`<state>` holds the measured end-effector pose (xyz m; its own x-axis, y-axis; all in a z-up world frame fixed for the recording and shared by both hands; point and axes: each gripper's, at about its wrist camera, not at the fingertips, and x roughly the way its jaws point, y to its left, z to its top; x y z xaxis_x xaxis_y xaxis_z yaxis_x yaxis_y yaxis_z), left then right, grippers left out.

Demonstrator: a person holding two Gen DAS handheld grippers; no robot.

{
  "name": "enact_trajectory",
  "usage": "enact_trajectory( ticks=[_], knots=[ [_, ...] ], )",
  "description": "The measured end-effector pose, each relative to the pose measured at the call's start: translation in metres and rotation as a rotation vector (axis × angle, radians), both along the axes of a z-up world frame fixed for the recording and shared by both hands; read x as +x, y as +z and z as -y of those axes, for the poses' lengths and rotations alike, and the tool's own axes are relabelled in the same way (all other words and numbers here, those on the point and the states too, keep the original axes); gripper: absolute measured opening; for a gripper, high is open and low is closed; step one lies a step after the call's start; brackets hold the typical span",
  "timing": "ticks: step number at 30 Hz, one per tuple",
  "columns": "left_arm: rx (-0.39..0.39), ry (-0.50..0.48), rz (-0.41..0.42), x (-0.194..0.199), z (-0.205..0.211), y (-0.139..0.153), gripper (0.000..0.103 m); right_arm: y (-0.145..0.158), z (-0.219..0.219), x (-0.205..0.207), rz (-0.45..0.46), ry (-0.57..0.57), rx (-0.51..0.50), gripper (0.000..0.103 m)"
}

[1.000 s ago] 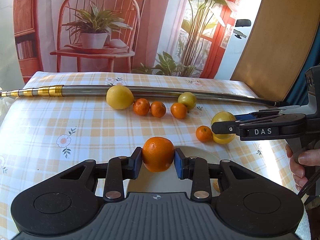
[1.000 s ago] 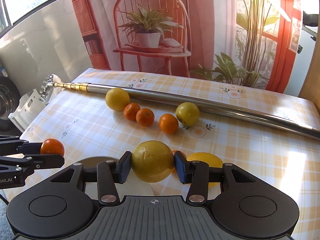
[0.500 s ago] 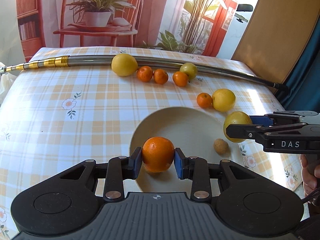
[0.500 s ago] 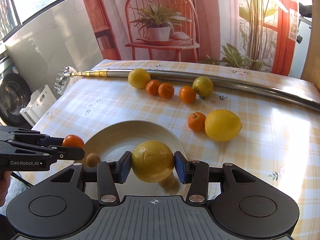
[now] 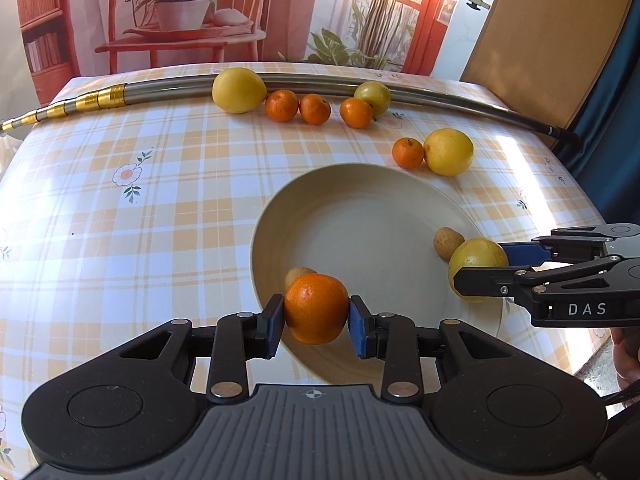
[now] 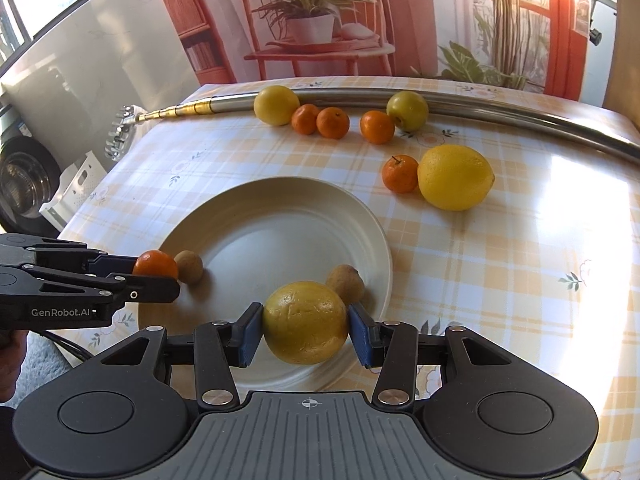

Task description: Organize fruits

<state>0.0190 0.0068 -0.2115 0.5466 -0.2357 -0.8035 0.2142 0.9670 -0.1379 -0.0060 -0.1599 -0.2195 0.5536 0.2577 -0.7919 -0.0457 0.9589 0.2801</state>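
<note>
Left gripper (image 5: 316, 314): its blue pads are clamping an orange (image 5: 316, 307) from both sides and holding it over the near left rim of the plate (image 5: 360, 220).
Right gripper (image 6: 306, 322): its pads are pressing on a dull yellow fruit (image 6: 306, 322), holding it over the near edge of the plate; from the left camera it is showing over the plate's right rim.
Plate: a cream dish is sitting on the checked tablecloth (image 5: 140, 208), with two small brown fruits in it, one (image 6: 189, 266) just beside the held orange and the other (image 6: 345, 282) just behind the held yellow fruit.
Fruit outside the plate: a large lemon (image 6: 455, 177) and a small orange (image 6: 400, 173) are touching each other on the cloth beyond the plate.
Far row: a yellow fruit (image 5: 239, 90), two small oranges (image 5: 282, 105) (image 5: 315, 109), a third orange (image 5: 356, 113) and a greenish fruit (image 5: 373, 96) are lying along a metal pole (image 5: 168, 87), well apart from the plate.
Pole: it is lying across the far side of the table, with gold bands near its left end.
Person: part of a hand (image 5: 626, 354) is showing behind the right gripper.
</note>
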Motion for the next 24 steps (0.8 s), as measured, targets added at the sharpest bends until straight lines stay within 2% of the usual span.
enact_trajectory(
  ticks=[12, 24],
  knots=[
    [0.048, -0.018, 0.027, 0.007, 0.007, -0.006, 0.036, -0.009, 0.014, 0.022, -0.036, -0.015, 0.048, 0.042],
    [0.097, -0.029, 0.08, 0.027, 0.011, -0.011, 0.036, -0.012, 0.02, 0.048, 0.003, -0.022, 0.038, 0.042]
  ],
)
